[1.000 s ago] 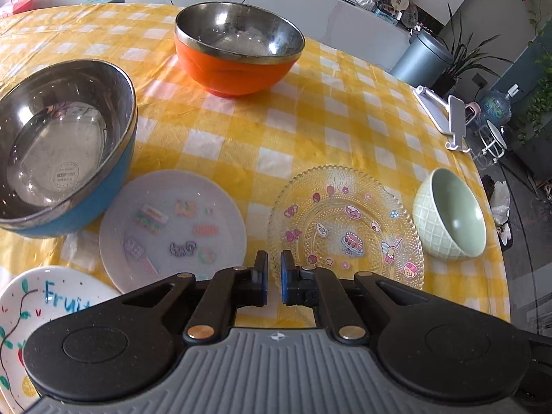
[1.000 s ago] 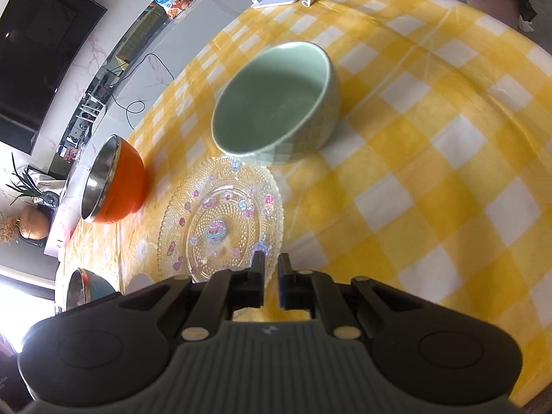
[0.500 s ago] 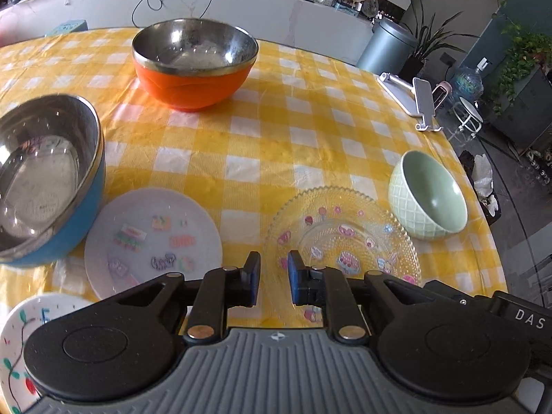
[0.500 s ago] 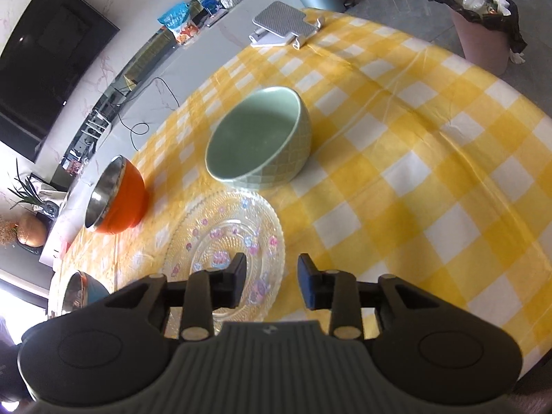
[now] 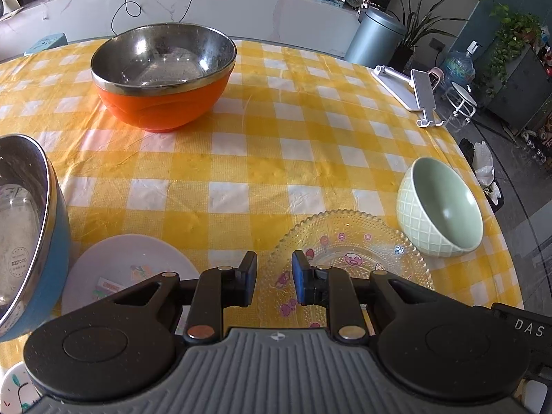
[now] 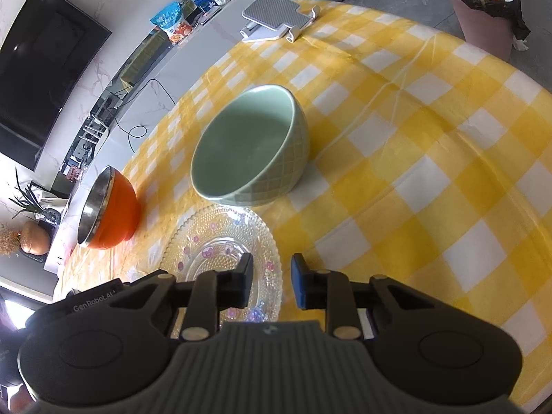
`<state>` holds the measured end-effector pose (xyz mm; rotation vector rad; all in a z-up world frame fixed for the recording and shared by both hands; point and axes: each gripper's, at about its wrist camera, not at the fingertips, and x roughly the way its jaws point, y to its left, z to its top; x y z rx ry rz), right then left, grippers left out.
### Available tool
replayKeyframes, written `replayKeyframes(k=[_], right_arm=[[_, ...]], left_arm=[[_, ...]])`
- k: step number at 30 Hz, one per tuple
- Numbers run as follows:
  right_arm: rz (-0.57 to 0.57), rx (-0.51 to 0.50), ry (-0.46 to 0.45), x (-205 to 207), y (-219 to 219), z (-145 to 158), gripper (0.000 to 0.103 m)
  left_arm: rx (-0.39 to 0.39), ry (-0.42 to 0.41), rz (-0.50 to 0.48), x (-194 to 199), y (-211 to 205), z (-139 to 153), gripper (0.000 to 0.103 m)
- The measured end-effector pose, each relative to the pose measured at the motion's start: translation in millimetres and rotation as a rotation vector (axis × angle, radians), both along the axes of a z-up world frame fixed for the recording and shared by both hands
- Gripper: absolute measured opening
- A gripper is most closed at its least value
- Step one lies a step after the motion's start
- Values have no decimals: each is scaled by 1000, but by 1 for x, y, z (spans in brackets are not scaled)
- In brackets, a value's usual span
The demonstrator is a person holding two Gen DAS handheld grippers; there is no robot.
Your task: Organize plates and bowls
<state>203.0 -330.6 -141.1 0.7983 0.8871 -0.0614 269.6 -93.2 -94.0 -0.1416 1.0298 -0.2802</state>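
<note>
On the yellow checked tablecloth point(image 5: 262, 158) stand an orange steel-lined bowl point(image 5: 162, 76) at the back, a blue steel-lined bowl point(image 5: 27, 227) at the left, and a pale green bowl point(image 5: 441, 207) at the right. A clear patterned glass plate point(image 5: 348, 255) lies beside the green bowl, a white sticker plate point(image 5: 127, 265) left of it. My left gripper point(image 5: 274, 283) is open and empty, above the gap between the two plates. My right gripper point(image 6: 270, 283) is open and empty over the glass plate's point(image 6: 214, 241) near right rim, short of the green bowl point(image 6: 252, 148). The orange bowl point(image 6: 114, 207) is far left.
A white phone stand point(image 5: 414, 93) lies near the table's far right edge. A white plate with drawings point(image 5: 13, 386) peeks out at the bottom left. A bin point(image 6: 483, 17) stands on the floor beyond the table. The table edge curves close on the right.
Both grippers have opened from nearly shut and pulled back and up from the plates. The view now takes in more of the table.
</note>
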Motion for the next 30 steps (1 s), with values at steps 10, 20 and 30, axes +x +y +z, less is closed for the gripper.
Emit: replayKeyframes(k=[10, 20, 30], right_arm=[[-9, -9, 11, 1, 2, -3, 7], [-14, 26, 16, -12, -5, -1, 6], [27, 50, -42, -40, 4, 18, 5]], left_arm=[[-26, 1, 14, -2, 6, 2, 15], [-46, -20, 21, -26, 10, 19, 11], [-98, -47, 88, -71, 38, 41, 11]])
